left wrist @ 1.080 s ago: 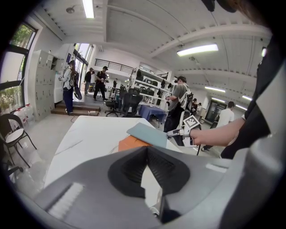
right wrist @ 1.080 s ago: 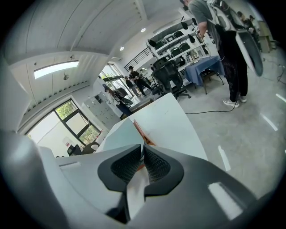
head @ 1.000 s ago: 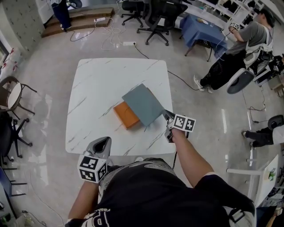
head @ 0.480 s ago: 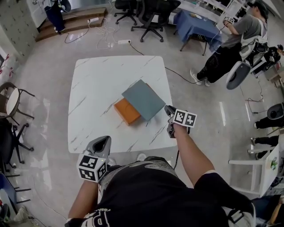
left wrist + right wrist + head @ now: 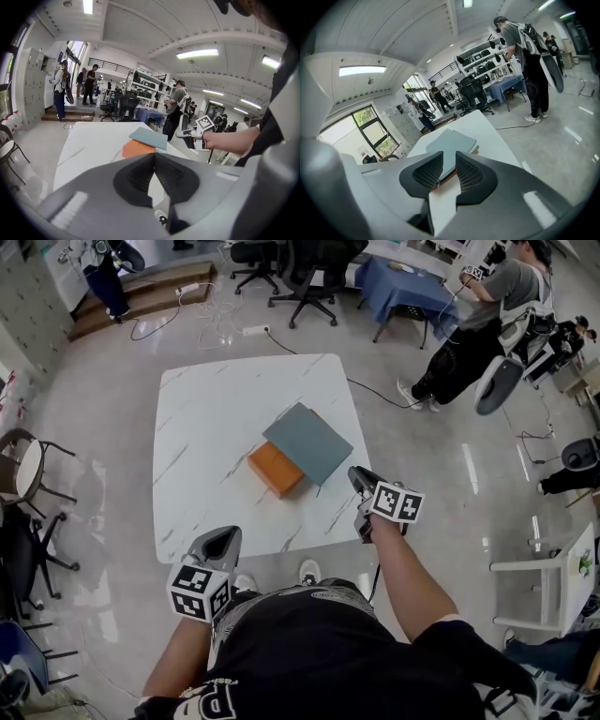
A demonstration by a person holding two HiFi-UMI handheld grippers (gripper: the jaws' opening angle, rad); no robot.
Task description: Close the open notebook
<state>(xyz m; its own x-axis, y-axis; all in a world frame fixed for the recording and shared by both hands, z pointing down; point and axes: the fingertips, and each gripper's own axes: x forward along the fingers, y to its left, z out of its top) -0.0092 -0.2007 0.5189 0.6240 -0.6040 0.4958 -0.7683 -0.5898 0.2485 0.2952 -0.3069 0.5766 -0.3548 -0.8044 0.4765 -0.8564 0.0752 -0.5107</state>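
Right tongs (image 5: 449, 161) stood partly apart with nothing between them, having just been opening, and hung near the counter's (image 5: 216, 418) right edge, just clear of the notebook (image 5: 308, 442). Left tongs (image 5: 154, 157) were pressed together and empty, low at the near edge, well apart from it. The notebook lay with its grey cover down flat, so the closing looked done. It rested askew on an orange block (image 5: 275, 470), overhanging it toward the right side of the counter. That perch seemed the main hazard: a brush from the right tongs could pivot the notebook off the block or slide it toward the edge. A stiff spine might also let the cover lift, since nothing pinned it. Farther out, a cable (image 5: 370, 395) trailed across the floor by the far-right corner, and a snag there could jolt the counter.
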